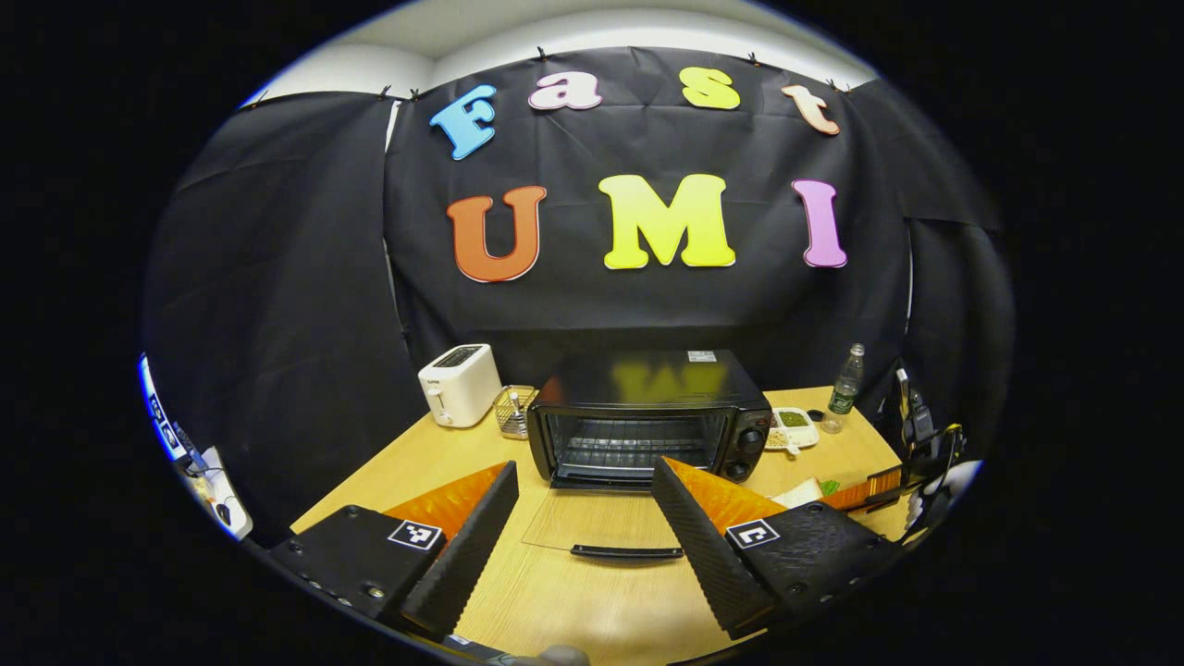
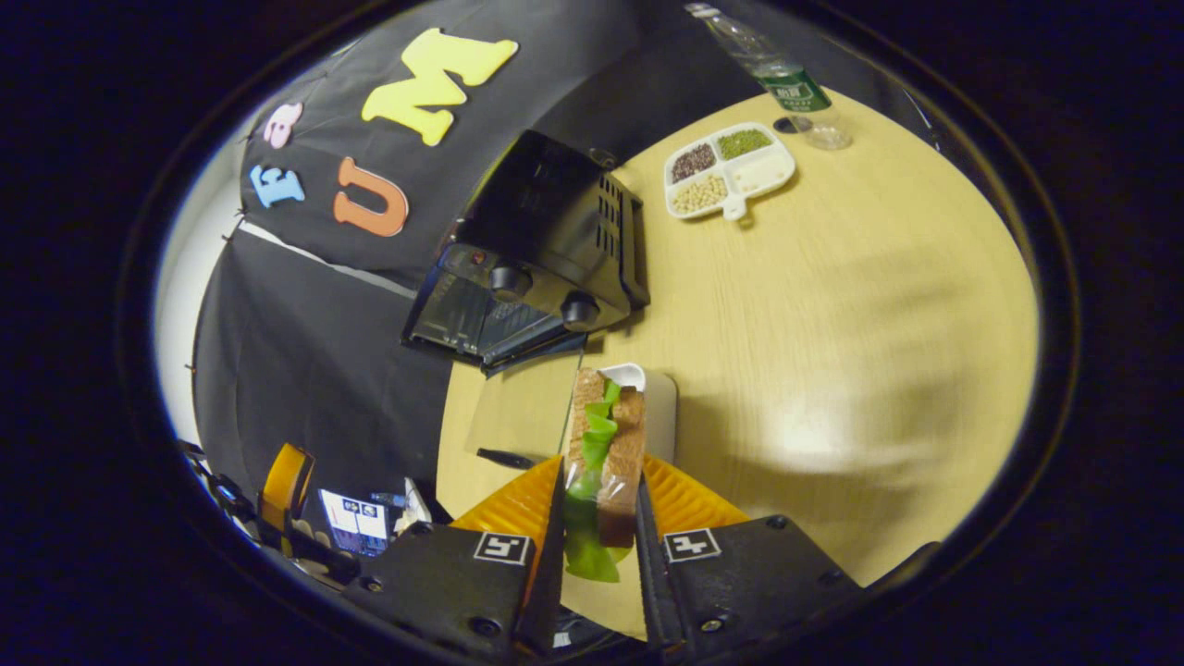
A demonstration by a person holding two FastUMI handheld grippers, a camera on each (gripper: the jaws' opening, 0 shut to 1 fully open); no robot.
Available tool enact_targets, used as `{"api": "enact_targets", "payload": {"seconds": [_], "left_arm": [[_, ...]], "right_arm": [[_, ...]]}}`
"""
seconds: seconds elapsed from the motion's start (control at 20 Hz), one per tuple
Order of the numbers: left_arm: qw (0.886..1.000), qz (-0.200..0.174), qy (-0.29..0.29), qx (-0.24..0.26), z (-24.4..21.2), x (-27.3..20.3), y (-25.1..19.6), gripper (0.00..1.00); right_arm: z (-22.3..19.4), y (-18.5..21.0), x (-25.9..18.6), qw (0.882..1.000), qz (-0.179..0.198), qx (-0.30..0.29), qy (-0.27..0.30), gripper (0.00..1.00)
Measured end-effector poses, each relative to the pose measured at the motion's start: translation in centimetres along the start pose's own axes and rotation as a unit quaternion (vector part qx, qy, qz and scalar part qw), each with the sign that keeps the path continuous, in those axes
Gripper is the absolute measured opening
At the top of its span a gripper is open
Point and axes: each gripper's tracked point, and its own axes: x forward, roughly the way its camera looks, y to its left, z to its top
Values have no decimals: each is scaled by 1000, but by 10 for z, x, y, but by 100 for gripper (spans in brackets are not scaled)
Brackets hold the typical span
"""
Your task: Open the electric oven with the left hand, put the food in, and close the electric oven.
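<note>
The black electric oven [image 1: 647, 416] stands at the back of the wooden table with its glass door [image 1: 592, 518] folded down flat and its handle [image 1: 626, 552] toward me. My left gripper [image 1: 585, 465] is open, hovering just above the lowered door with nothing between its fingers. In the right gripper view the oven [image 2: 536, 250] is ahead to the left. My right gripper [image 2: 599, 481] is shut on a sandwich [image 2: 610, 416] of brown bread and green lettuce, held on edge above a white plate [image 2: 659, 407]. The sandwich [image 1: 805, 490] also appears right of the oven.
A white toaster [image 1: 460, 384] and a wire basket [image 1: 513, 410] stand left of the oven. To its right are a divided dish of grains [image 1: 794, 427] [image 2: 731, 171] and a water bottle [image 1: 844, 384] [image 2: 777, 79]. Open tabletop [image 2: 832, 324] lies to the right.
</note>
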Motion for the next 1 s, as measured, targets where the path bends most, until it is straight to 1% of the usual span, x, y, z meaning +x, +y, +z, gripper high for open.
{"api": "enact_targets", "payload": {"seconds": [0.05,0.1,0.15,0.3,0.5,0.55,0.6,0.65,0.7,0.75,0.8,0.85,0.9,0.95,1.0], "left_arm": [[1000,-10,-2,-1,0,0,4,96],[1000,-22,-1,-2,-2,-1,8,95],[999,-34,-3,-1,-2,-2,12,95],[998,-68,-11,4,0,-5,26,96],[994,-107,-2,5,-9,-6,43,96],[994,-113,0,10,-11,-7,47,96],[993,-118,1,16,-15,-8,51,96],[992,-124,3,20,-17,-10,54,96],[991,-128,2,24,-16,-6,59,96],[991,-131,6,26,-19,-7,61,96],[991,-133,9,25,-23,-7,65,96],[991,-135,8,24,-23,-7,67,96],[991,-134,9,24,-25,-6,70,96],[991,-135,13,23,-29,-5,73,96],[990,-136,16,21,-32,-4,74,96]], "right_arm": [[3,12,-7,1000,0,3,-22,39],[5,26,-12,999,3,11,-41,36],[4,42,-15,998,9,21,-63,36],[0,85,-4,989,32,54,-132,39],[-15,119,44,971,56,117,-201,39],[-17,126,58,965,64,133,-215,36],[-14,133,72,958,74,152,-231,39],[-11,139,87,951,83,169,-247,36],[-7,145,102,945,87,180,-260,39],[-2,148,117,941,86,188,-266,39],[4,152,133,938,87,194,-274,36],[12,158,145,934,89,198,-285,36],[22,163,157,930,91,200,-294,39],[32,166,168,927,89,200,-303,36],[40,167,179,925,85,200,-312,36]]}}
